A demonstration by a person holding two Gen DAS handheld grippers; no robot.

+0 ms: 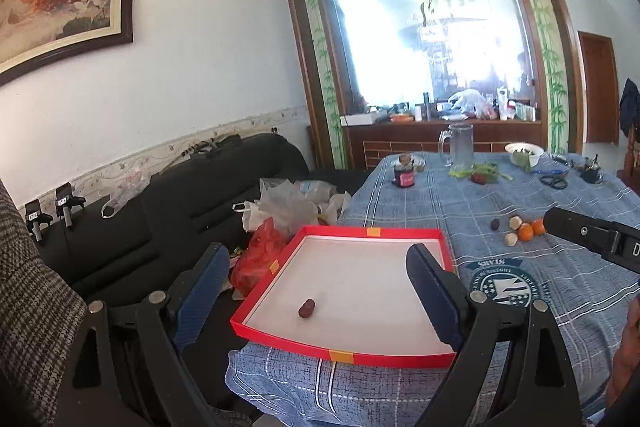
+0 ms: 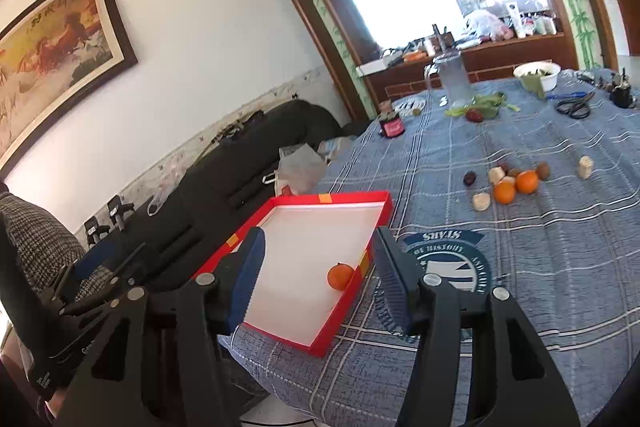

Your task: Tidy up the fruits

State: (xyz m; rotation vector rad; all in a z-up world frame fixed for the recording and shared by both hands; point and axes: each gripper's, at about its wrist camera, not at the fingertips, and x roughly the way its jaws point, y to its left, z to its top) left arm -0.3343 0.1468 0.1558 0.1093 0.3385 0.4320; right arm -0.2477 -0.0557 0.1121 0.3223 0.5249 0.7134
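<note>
A red-rimmed white tray (image 1: 372, 233) lies at the near left corner of the blue plaid table; it also shows in the right wrist view (image 2: 348, 197). A dark red date (image 1: 307, 308) lies in it in the left wrist view. An orange (image 2: 341, 277) lies in it by its right wall in the right wrist view. My left gripper (image 1: 320, 287) is open and empty above the tray. My right gripper (image 2: 318, 273) is open and empty above the tray, just over the orange. A cluster of oranges (image 2: 516, 187), dates and pale fruit pieces lies farther on the table (image 1: 520, 227).
A black sofa (image 1: 180, 203) with plastic bags (image 1: 288, 203) stands left of the table. A glass jug (image 2: 452, 79), white bowl (image 2: 536, 73), scissors (image 2: 574, 107), greens and a small dark jar (image 2: 392, 125) sit at the far end. The right gripper's body (image 1: 592, 235) shows at right.
</note>
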